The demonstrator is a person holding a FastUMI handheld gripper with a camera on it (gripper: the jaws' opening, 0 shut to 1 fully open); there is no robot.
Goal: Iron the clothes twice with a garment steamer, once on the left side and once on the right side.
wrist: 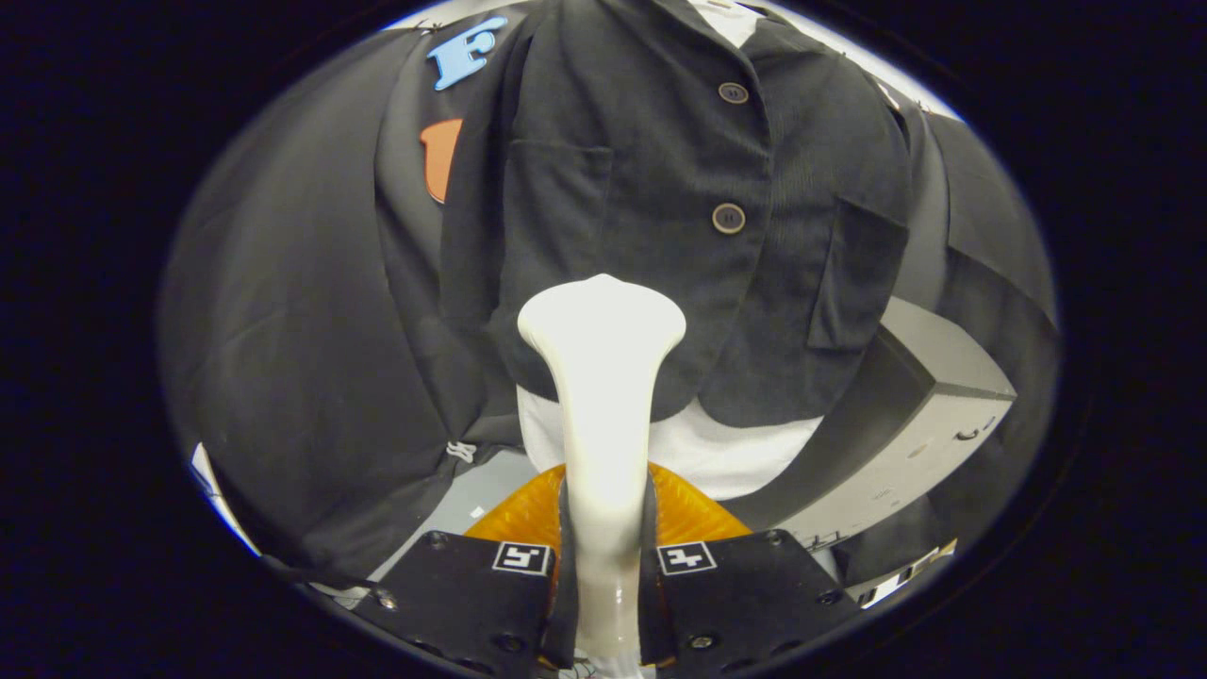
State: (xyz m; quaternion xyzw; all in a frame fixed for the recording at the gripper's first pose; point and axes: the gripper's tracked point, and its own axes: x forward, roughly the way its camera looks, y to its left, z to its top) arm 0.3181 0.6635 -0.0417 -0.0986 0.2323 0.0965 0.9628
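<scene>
A white garment steamer (603,396) rises from between my fingers, and my gripper (603,566) is shut on its handle. Its flared head sits close against the lower left front panel of a dark buttoned jacket (660,189) that hangs just ahead. The jacket has two round buttons (728,218) down its middle, a chest pocket left of them and a flap pocket to the right. A white garment (717,453) shows below the jacket's hem.
A grey box-like unit (924,424) stands to the right behind the jacket's lower edge. Black cloth (283,330) hangs to the left of the jacket. An orange ribbed part (693,514) lies just beyond my fingers, under the steamer.
</scene>
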